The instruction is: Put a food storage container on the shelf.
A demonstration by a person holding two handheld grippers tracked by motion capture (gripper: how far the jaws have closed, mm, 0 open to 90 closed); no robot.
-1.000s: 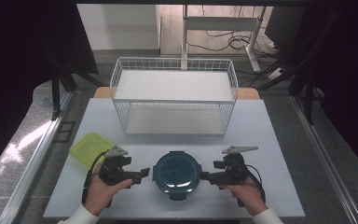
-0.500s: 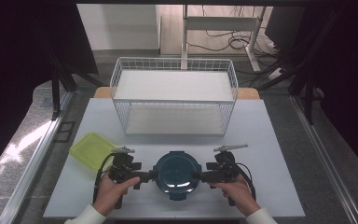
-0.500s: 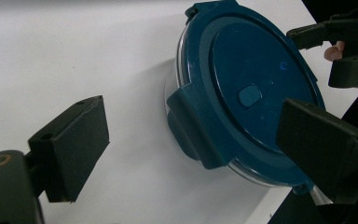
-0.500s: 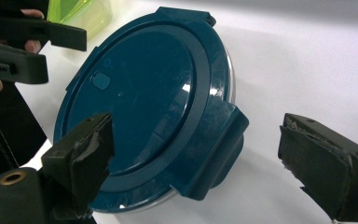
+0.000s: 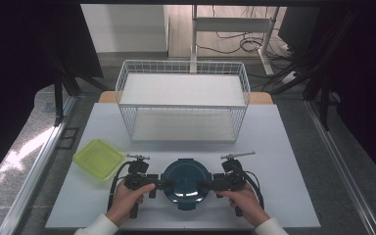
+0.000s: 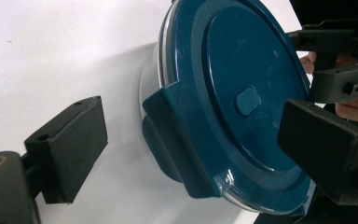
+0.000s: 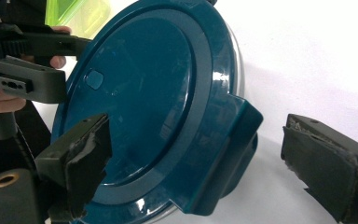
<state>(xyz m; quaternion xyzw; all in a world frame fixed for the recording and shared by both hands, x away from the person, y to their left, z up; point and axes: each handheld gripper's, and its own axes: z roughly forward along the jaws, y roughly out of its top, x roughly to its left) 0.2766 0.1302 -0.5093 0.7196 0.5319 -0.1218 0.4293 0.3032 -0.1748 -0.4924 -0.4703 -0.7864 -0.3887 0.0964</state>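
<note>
The left claw (image 5: 162, 184) and the right claw (image 5: 203, 185) are both standing released, each straddling a side latch of the blue container (image 5: 186, 180) on the white bench (image 5: 293, 147).

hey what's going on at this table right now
A person is working a gripper in each hand on a round container with a dark blue lid at the near edge of the white table. The left gripper and right gripper flank it, each with open jaws straddling a side latch tab of the lid; the right jaws have just been opening. Neither is clamped on yet. A green square lid lies to the left, and a white wire basket stands behind.
</note>
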